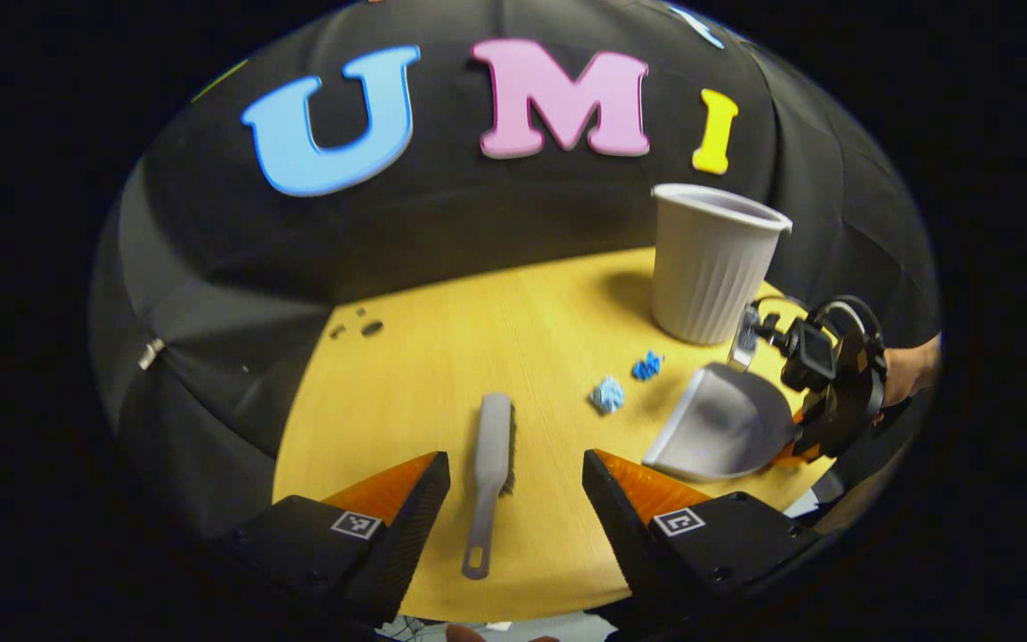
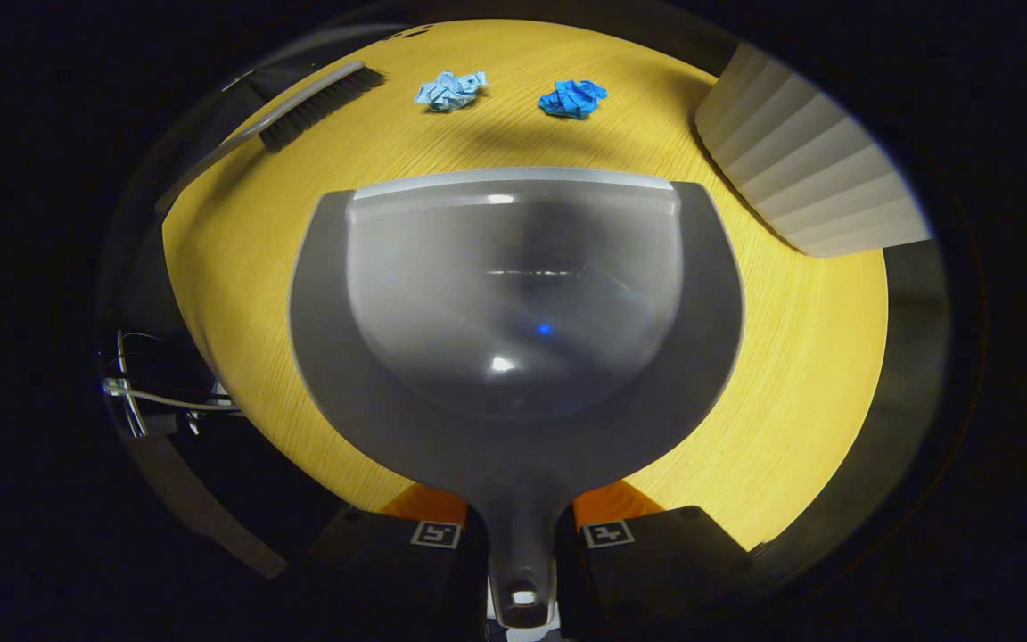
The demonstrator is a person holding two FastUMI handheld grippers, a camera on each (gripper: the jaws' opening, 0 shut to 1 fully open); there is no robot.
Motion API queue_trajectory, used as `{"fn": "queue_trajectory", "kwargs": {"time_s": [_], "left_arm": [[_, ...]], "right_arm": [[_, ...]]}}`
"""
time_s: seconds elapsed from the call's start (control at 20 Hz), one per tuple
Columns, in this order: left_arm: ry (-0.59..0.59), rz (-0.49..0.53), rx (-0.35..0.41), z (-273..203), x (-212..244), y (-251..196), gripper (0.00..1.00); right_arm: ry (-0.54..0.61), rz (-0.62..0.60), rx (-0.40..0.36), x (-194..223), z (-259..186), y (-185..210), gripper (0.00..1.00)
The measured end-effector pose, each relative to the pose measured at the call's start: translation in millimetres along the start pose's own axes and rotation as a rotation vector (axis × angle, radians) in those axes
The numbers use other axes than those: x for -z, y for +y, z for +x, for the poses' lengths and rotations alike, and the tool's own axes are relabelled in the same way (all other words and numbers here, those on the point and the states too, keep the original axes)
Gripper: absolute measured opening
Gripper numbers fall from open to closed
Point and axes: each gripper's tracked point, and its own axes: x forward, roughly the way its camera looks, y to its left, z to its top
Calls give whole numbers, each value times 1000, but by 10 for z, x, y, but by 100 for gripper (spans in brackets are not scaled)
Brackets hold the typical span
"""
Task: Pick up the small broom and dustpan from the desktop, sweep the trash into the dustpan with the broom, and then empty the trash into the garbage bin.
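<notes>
A small grey broom (image 1: 488, 477) lies flat on the yellow desktop (image 1: 442, 357), handle toward me, between the open fingers of my left gripper (image 1: 516, 486), which hovers above it. My right gripper (image 2: 518, 526) is shut on the handle of the grey dustpan (image 2: 513, 294), whose front lip faces two crumpled paper scraps: a light blue one (image 2: 449, 90) and a darker blue one (image 2: 572, 98). In the left gripper view the dustpan (image 1: 717, 426) sits at the right, held by the right gripper (image 1: 790, 446), with the paper scraps (image 1: 607, 393) just left of it.
A pale ribbed garbage bin (image 1: 711, 263) stands upright at the back right of the desktop, behind the dustpan; its wall (image 2: 812, 178) rises at the right gripper view's upper right. The broom (image 2: 313, 102) lies at that view's upper left. A hand (image 1: 910, 370) holds the right gripper.
</notes>
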Motion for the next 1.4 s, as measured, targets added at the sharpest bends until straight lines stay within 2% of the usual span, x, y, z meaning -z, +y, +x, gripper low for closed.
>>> {"fn": "queue_trajectory", "kwargs": {"time_s": [0.15, 0.4, 0.7, 0.8, 1.0, 1.1, 1.2, 1.25, 1.4], "left_arm": [[197, -35, 29, 345, 346, 163, 93], [427, 0, 34, 759, 742, 299, 89], [558, 36, 17, 1045, 955, 273, 86], [580, 42, 25, 1074, 969, 252, 83], [623, 31, 57, 1100, 1015, 171, 70], [655, 19, 52, 1080, 1032, 162, 57], [683, 13, 46, 1074, 1045, 141, 48], [671, 18, 47, 1087, 1033, 151, 34], [664, 68, 62, 1100, 1002, 150, 29]], "right_arm": [[-9, 6, 1, -1, -18, 10, 35], [-1, 6, -4, -2, 4, 11, 32], [2, 15, -3, 3, -5, 5, 32], [5, 15, -6, 16, -9, 8, 32], [6, 12, -8, 12, 3, 13, 31], [2, 8, -13, 13, -5, 10, 32], [2, 3, -17, 7, -5, 9, 31], [2, 1, -20, 5, 6, 12, 31], [-2, 9, -15, 7, -1, 6, 31]]}}
